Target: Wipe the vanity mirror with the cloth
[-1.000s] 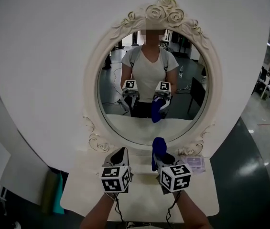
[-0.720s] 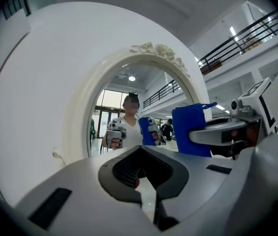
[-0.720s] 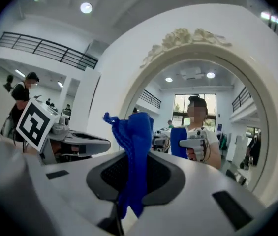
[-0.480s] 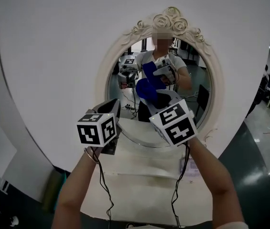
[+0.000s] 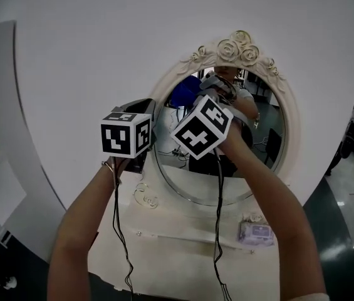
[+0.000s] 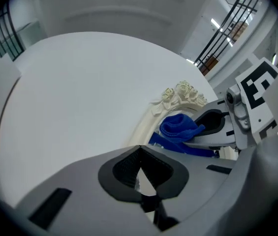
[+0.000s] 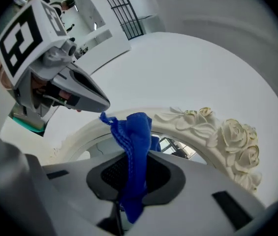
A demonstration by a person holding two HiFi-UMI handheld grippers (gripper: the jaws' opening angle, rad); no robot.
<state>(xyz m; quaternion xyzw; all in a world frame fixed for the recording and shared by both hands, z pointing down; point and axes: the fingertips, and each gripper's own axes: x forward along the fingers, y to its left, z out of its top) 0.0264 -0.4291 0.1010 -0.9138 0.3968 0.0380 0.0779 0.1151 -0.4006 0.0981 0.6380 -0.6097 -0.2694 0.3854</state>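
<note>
Right hand-held gripper [image 7: 130, 173] tight on blue cloth [image 7: 137, 132], at mirror [image 5: 261, 149].

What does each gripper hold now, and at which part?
The right gripper holds the blue cloth, jaws shut on its lower part; the left gripper holds nothing.

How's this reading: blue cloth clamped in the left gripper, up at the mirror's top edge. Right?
Wrong gripper. The cloth is clamped in the right gripper, not the left gripper, up at the mirror's top edge. The right gripper view shows it between those jaws.
</note>
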